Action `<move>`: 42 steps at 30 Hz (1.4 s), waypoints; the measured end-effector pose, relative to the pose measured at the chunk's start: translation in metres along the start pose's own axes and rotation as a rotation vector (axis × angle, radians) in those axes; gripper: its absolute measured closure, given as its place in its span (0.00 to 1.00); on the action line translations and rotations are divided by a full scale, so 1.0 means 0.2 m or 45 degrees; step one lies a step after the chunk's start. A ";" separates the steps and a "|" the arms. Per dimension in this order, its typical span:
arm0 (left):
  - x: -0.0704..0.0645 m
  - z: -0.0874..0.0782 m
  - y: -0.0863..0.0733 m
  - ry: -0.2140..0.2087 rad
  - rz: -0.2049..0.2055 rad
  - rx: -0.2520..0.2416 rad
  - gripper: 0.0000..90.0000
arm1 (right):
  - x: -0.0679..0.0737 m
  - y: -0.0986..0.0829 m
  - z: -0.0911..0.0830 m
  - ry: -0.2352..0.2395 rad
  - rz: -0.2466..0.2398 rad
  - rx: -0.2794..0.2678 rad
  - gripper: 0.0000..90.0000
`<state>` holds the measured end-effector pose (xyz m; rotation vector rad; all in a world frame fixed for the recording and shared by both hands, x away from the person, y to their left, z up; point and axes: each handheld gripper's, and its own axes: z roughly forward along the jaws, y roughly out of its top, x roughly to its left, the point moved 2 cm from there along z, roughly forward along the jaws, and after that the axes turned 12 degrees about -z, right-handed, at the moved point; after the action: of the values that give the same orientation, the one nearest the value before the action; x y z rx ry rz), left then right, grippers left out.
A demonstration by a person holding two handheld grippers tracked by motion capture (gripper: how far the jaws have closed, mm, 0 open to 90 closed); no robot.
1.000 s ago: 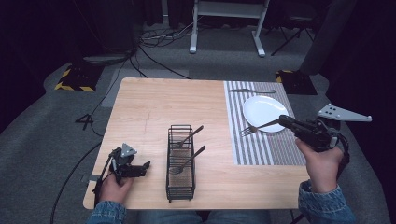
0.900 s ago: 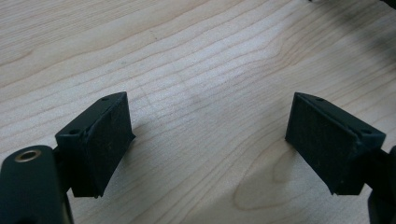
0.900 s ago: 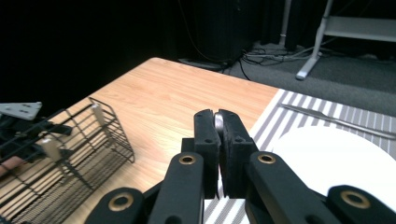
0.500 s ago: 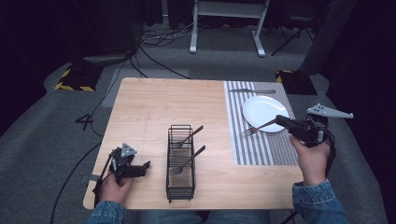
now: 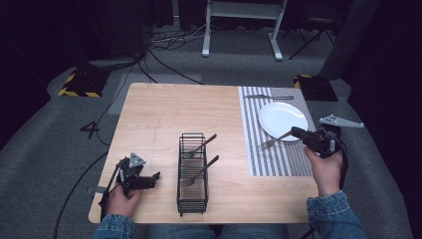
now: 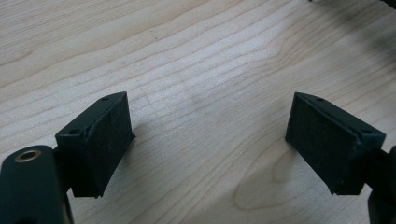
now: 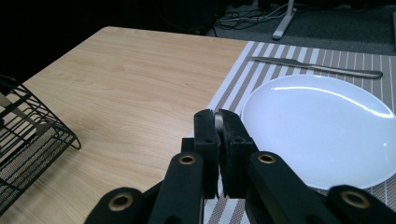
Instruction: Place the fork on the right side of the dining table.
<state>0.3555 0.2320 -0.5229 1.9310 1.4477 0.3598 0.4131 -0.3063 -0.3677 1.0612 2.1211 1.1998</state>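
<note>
The right gripper (image 5: 297, 133), pinching the silver metal fork (image 5: 274, 141), has shifted nearer; its jaws hide the handle. The left gripper (image 6: 208, 140) stays spread.

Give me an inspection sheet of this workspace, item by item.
Surface: light wooden table, striped placemat on its right part.
Job's things: fork held by its handle, tines over the placemat left of the white plate; wire cutlery basket holding two more utensils.
Clutter: knife beyond the plate.
Grippers: right gripper shut on the fork; left gripper open, low over bare wood.
Cables: several on the floor beyond the table.
Surroundings: grey carpet, white stand legs, dark backdrop.
</note>
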 end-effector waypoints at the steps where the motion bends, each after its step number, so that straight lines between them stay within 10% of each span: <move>1: 0.00 0.00 0.00 0.000 0.001 -0.001 0.16 | 0.00 -0.01 0.01 0.000 0.003 0.004 0.96; 42: 0.00 0.00 0.00 0.004 -0.003 -0.002 0.16 | -0.14 -0.06 0.10 -0.044 0.062 0.096 0.76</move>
<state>0.3548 0.2318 -0.5230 1.9278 1.4515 0.3632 0.4396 -0.3236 -0.3878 1.1648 2.1397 1.1235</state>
